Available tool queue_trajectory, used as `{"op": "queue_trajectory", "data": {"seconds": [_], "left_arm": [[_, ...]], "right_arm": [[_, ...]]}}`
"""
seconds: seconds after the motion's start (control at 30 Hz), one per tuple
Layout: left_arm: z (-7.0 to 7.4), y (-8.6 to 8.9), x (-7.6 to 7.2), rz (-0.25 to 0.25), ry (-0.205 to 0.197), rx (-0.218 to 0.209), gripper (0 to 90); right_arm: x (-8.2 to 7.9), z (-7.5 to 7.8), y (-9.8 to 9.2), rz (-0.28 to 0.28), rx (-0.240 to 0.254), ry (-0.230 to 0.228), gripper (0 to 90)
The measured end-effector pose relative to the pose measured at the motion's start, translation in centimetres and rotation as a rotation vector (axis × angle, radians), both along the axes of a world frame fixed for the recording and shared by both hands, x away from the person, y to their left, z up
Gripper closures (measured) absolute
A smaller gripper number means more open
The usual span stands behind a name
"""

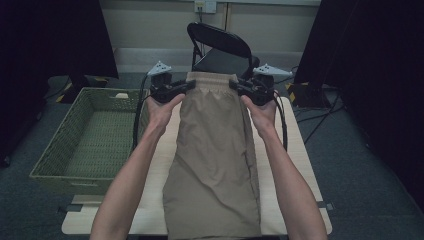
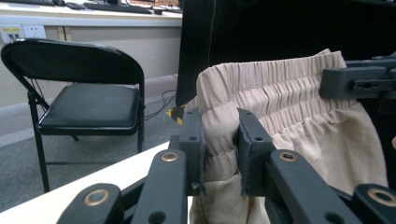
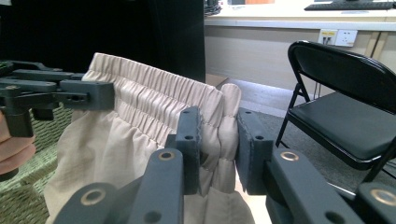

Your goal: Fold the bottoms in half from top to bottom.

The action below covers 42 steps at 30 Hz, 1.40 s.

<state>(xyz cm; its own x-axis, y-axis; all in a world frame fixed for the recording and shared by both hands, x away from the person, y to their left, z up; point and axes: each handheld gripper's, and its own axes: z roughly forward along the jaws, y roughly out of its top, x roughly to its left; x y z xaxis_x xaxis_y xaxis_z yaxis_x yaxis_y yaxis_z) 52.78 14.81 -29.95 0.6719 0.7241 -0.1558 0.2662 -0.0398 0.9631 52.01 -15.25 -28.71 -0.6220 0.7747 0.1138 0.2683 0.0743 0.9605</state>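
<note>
A pair of beige shorts (image 1: 215,160) with an elastic waistband hangs stretched between my two grippers above the wooden table (image 1: 300,165), its legs draped down toward the near edge. The left gripper (image 1: 187,86) is shut on the waistband's left corner, and its own view shows the gripper (image 2: 220,140) pinching the gathered cloth of the shorts (image 2: 280,107). At the other corner the right gripper (image 1: 235,86) is shut on the waistband. Its view has the gripper (image 3: 218,140) squeezing a fold of the shorts (image 3: 140,116), with the left gripper (image 3: 88,95) across from it.
A green woven basket (image 1: 75,140) sits empty at the table's left side. A black folding chair (image 1: 220,47) stands just beyond the far edge. Dark curtains flank the room and cables lie on the floor to the right.
</note>
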Motion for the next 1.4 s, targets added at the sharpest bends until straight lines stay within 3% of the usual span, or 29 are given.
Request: {"op": "queue_trajectory", "data": {"seconds": [0.2, 0.47, 0.6, 0.9, 1.1, 1.4], "left_arm": [[0.4, -0.2, -0.1, -0.002, -0.013, -0.001, 74.8], [-0.3, -0.4, -1.0, -0.015, -0.019, 0.023, 74.7], [-0.8, -0.3, -1.7, -0.024, -0.021, 0.014, 74.8], [-3.2, -0.5, -3.2, -0.042, -0.026, 0.031, 74.8], [-4.8, -0.5, -4.1, -0.069, -0.019, 0.042, 74.7], [-6.9, 0.5, -7.2, -0.113, -0.005, 0.03, 74.4]], "right_arm": [[-0.1, 0.9, -0.3, 0.001, -0.007, -0.018, 73.3], [-0.7, -0.3, -0.6, 0.008, -0.005, -0.008, 73.2], [-1.3, -0.7, -0.7, 0.017, -0.002, -0.014, 73.2], [-2.5, -3.0, -1.1, 0.041, -0.019, -0.001, 73.2], [-3.1, -5.0, -1.7, 0.065, -0.004, 0.021, 73.1], [-5.9, -6.7, -1.7, 0.134, -0.023, 0.015, 73.0]]}}
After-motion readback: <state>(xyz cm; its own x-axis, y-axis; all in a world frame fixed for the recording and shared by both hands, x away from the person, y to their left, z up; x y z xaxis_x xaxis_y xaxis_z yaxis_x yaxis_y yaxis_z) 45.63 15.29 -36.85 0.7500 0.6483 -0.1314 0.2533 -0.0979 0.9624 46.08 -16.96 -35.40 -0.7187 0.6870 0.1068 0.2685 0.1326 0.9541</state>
